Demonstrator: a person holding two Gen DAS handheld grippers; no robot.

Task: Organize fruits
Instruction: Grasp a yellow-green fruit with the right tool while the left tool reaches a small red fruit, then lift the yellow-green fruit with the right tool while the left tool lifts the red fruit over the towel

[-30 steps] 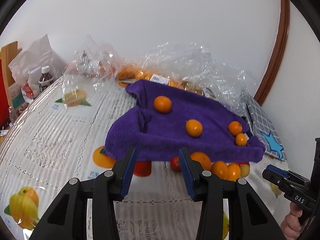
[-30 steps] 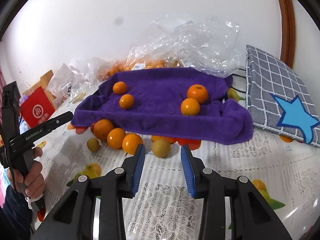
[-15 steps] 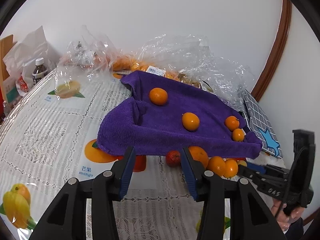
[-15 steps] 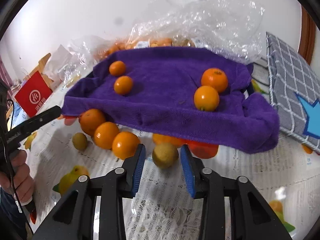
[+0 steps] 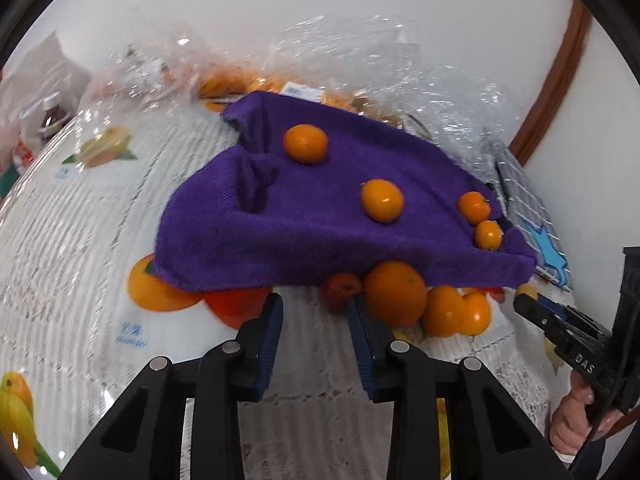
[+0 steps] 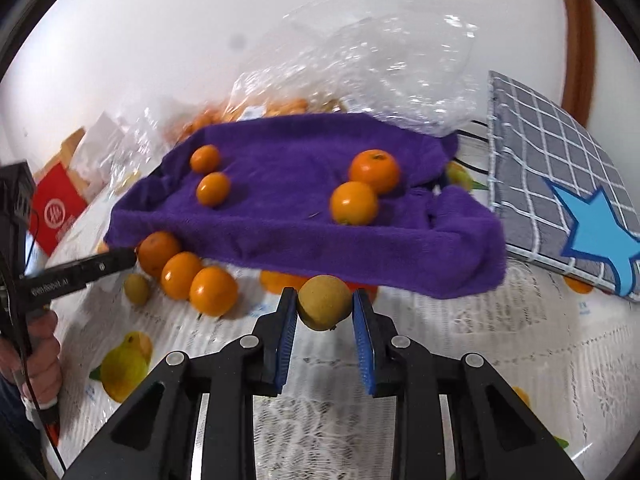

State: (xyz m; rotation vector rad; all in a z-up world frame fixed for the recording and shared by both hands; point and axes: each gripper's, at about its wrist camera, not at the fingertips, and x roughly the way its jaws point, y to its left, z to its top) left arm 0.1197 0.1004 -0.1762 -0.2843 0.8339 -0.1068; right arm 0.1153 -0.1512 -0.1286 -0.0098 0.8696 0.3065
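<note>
The right gripper (image 6: 325, 306) is closed around a yellowish-brown fruit (image 6: 324, 302), both blue pads against its sides, just in front of the purple towel (image 6: 304, 216) on the lace-covered surface (image 6: 500, 344). Four small oranges (image 6: 354, 203) sit on the towel, and three more (image 6: 213, 290) lie in a row by its near edge. The left gripper (image 5: 314, 316) has just been narrowing with nothing between its fingers; a small red fruit (image 5: 340, 291) lies just beyond its tips, beside a big orange (image 5: 395, 293).

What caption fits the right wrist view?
Right gripper shut on a yellow-green fruit beside the purple towel.
</note>
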